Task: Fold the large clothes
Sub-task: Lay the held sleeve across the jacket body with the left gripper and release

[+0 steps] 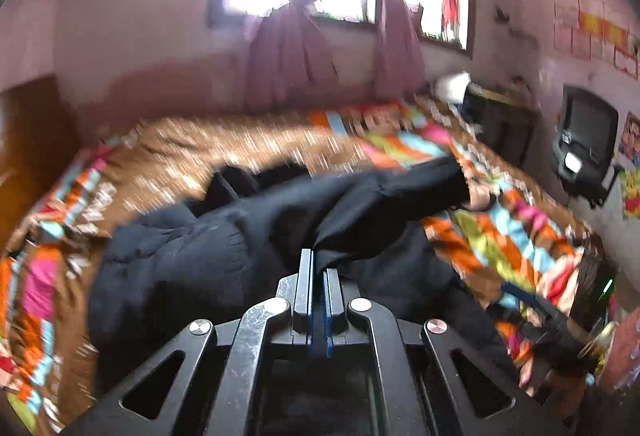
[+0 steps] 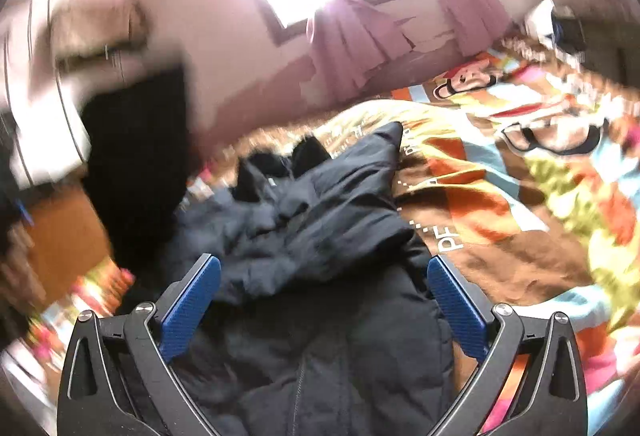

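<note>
A large dark navy padded jacket (image 1: 192, 260) lies crumpled on a bed with a colourful patterned cover (image 1: 496, 236). My left gripper (image 1: 318, 260) is shut on a fold of the jacket's fabric, which it holds lifted, stretched toward the right. In the right wrist view the jacket (image 2: 320, 236) lies bunched under and ahead of my right gripper (image 2: 322, 268), which is open wide just above it, blue pads (image 2: 192, 304) on each side, empty. A dark piece (image 2: 136, 155), blurred, hangs at the left.
The bed cover (image 2: 520, 195) spreads to the right. A window with pink curtains (image 1: 296, 47) is behind the bed. A dark TV (image 1: 584, 139) and cabinet stand at the right wall. A wooden headboard (image 1: 32, 139) is at the left.
</note>
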Action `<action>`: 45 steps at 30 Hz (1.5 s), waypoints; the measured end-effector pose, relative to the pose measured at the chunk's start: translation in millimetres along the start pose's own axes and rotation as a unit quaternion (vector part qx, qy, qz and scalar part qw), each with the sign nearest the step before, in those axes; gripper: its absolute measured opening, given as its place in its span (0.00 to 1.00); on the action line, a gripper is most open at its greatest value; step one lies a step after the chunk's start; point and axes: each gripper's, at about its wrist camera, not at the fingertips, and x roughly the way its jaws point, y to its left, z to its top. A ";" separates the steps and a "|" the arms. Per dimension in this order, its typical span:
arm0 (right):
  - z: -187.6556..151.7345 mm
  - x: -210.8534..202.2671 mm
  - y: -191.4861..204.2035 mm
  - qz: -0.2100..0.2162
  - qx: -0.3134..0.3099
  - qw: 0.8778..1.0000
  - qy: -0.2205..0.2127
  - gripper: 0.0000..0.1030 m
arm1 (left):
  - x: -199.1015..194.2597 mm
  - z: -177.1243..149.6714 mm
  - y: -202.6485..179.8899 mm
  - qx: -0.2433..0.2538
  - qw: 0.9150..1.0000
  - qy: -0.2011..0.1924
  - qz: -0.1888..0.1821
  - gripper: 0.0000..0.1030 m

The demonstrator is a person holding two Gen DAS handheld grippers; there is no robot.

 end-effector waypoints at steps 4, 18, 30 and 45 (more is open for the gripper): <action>-0.8 16.4 -36.3 0.090 0.065 0.994 0.009 0.99 | 51.8 -33.5 -25.7 0.014 0.998 0.055 -0.003 0.03; -31.7 95.2 -33.9 0.179 0.109 0.971 0.117 0.96 | 88.1 -110.3 -27.3 0.012 0.990 0.137 -0.003 0.05; -37.4 115.8 -0.4 0.134 0.037 0.981 0.137 0.40 | 60.0 -123.5 -12.1 -0.039 0.988 0.150 -0.027 0.07; -43.3 103.4 43.2 0.042 -0.094 0.985 0.140 0.05 | 16.2 -154.0 1.0 -0.063 0.984 0.157 -0.051 0.32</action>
